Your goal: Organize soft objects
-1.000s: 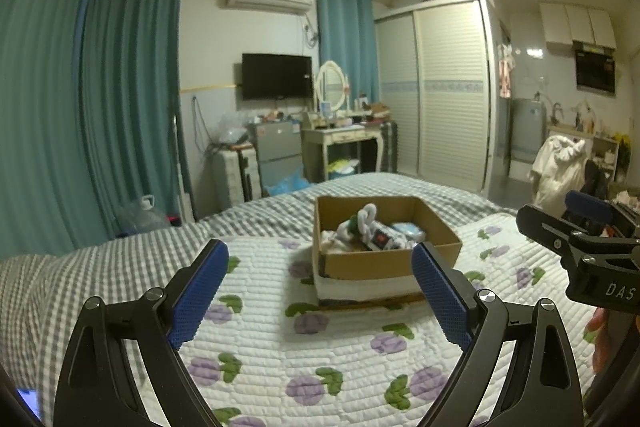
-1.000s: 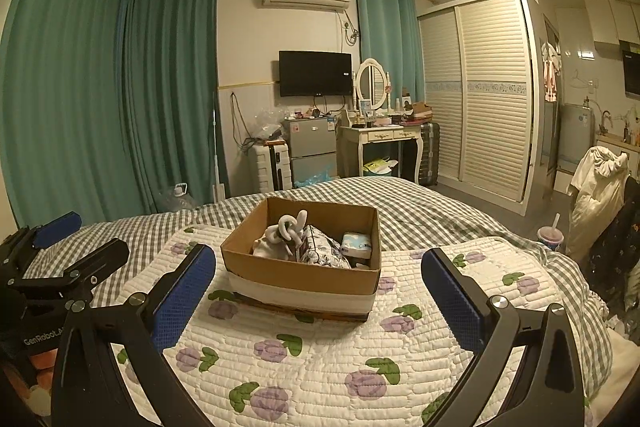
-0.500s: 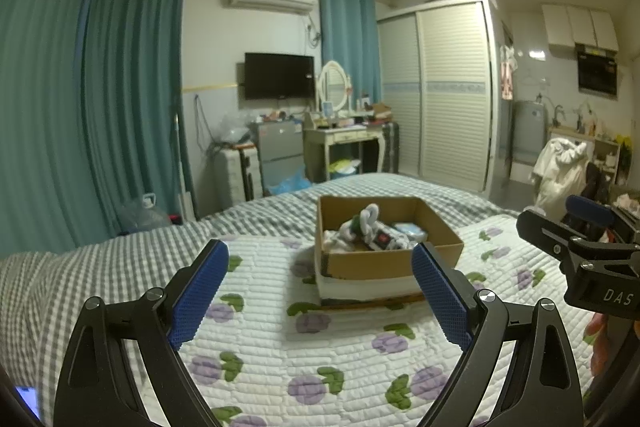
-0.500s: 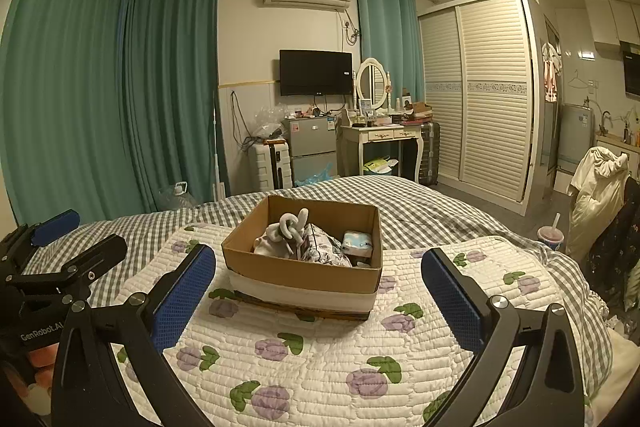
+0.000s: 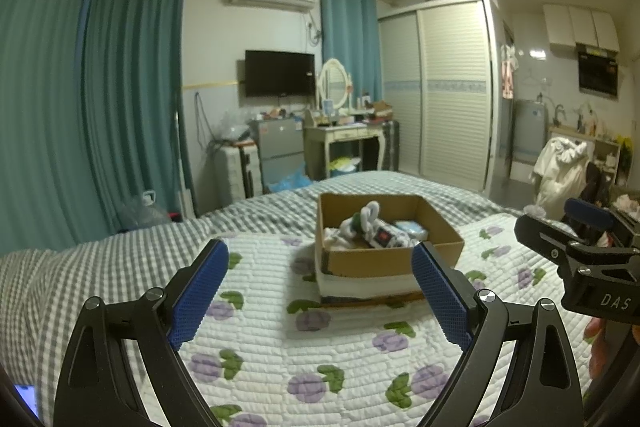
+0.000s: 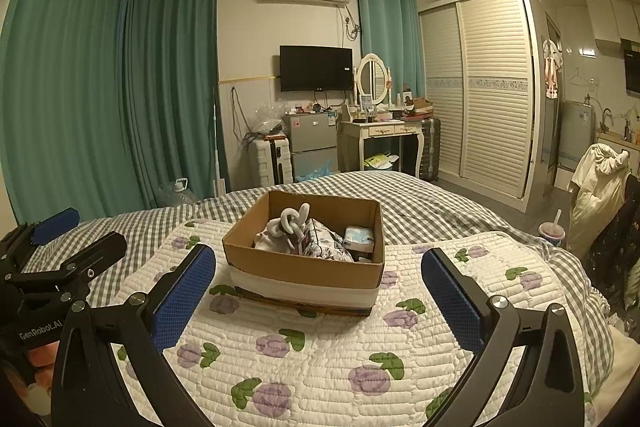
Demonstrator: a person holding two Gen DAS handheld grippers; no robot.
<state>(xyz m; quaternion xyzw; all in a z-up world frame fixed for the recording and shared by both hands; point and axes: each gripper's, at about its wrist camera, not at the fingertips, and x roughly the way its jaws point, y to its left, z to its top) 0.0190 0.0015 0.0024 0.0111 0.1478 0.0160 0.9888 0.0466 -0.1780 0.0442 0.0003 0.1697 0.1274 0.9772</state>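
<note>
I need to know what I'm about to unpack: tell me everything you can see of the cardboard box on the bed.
The cardboard box is brown, open-topped and shallow, with a white band around its lower walls. It sits upright on the flowered quilt, apart from both grippers. Inside lie a grey-white looped soft toy, a patterned fabric bundle and a pale blue packet, all below or just above the rim.

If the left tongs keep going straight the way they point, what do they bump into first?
Probably the cardboard box on the flowery quilt. The left tongs are open and empty, aimed at its near wall, with nothing in between. Depth is hard to judge.
</note>
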